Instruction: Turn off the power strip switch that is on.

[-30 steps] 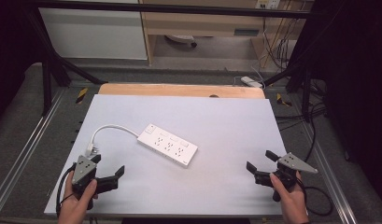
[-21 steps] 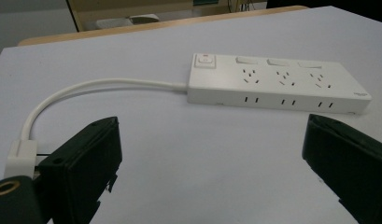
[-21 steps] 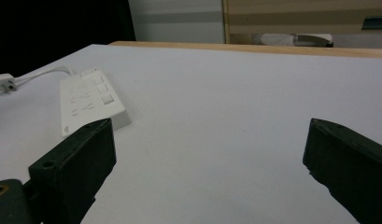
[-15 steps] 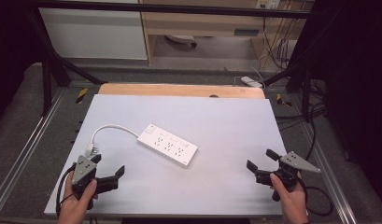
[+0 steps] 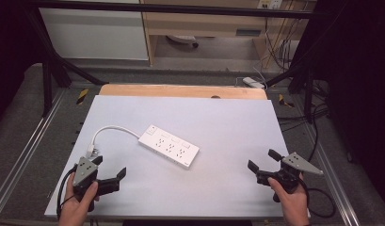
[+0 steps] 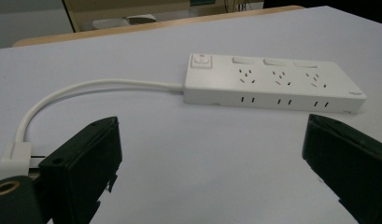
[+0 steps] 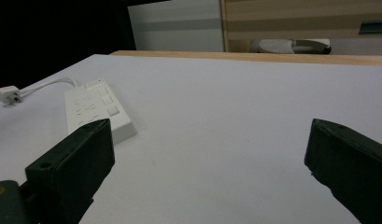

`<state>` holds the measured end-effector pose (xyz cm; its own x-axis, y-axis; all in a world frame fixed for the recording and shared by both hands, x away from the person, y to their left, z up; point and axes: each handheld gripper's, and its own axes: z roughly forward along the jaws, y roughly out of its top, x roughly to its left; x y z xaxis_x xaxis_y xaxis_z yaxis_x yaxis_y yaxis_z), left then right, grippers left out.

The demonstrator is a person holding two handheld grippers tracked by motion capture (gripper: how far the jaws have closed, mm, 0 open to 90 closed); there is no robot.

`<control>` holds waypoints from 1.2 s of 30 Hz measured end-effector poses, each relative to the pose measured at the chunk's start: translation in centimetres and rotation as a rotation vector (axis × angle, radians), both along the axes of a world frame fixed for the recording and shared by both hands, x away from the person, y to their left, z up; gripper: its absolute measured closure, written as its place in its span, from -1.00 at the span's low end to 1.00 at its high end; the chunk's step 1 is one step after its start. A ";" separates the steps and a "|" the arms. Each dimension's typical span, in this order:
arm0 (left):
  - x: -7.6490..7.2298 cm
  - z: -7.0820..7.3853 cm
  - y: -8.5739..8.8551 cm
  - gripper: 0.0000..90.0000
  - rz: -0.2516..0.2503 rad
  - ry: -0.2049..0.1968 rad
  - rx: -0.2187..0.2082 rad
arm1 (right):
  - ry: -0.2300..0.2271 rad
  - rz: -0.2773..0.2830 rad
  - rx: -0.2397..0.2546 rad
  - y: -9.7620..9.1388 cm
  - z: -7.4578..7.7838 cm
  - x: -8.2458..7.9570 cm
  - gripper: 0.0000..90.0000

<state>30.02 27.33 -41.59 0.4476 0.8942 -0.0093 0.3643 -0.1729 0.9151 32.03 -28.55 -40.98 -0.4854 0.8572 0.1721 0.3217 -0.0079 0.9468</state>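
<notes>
Lying between both spread grippers, power strip [image 5: 168, 146], nearer left gripper [image 5: 109, 173]

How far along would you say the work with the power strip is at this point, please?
Nothing looks done yet: the power strip lies flat mid-table, its plug free on the white table. In hand: nothing; the left gripper and right gripper hover open near the front edge, apart from the strip. Reaching, grasping and any handling remain.

Right hand-held gripper [image 5: 266, 161] a touch nearer the power strip [image 5: 168, 145] than before.
</notes>
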 end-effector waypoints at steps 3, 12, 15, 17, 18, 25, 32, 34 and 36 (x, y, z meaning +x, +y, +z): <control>0.0 0.0 0.0 -0.90 0.000 0.001 0.001 | 0.000 0.000 0.001 0.1 0.1 0.0 -0.95; 0.0 0.0 0.0 -0.90 0.001 0.003 0.007 | -0.015 0.011 0.004 0.7 0.8 0.0 -0.92; 0.0 0.0 0.0 -0.90 0.002 0.003 0.009 | -0.017 0.013 0.009 1.0 1.2 0.1 -0.91; 0.0 0.0 0.1 -0.90 0.004 0.004 0.004 | -0.013 0.013 0.009 1.1 1.5 0.2 -0.91; 0.0 0.0 0.1 -0.90 0.004 0.004 0.004 | -0.013 0.013 0.009 1.1 1.5 0.2 -0.91; 0.0 -0.1 0.0 -0.90 0.005 0.009 0.004 | -0.012 -0.009 -0.012 1.4 2.3 0.7 -0.92; 0.0 -0.1 0.1 -0.90 0.008 0.009 -0.001 | -0.001 0.024 0.000 2.0 2.9 1.2 -0.88; 0.0 -0.1 0.1 -0.90 0.008 0.008 0.000 | 0.000 0.028 -0.001 2.1 3.0 1.3 -0.88; 0.0 -0.1 0.1 -0.90 0.005 0.006 0.001 | 0.006 0.042 -0.001 2.6 3.3 1.5 -0.87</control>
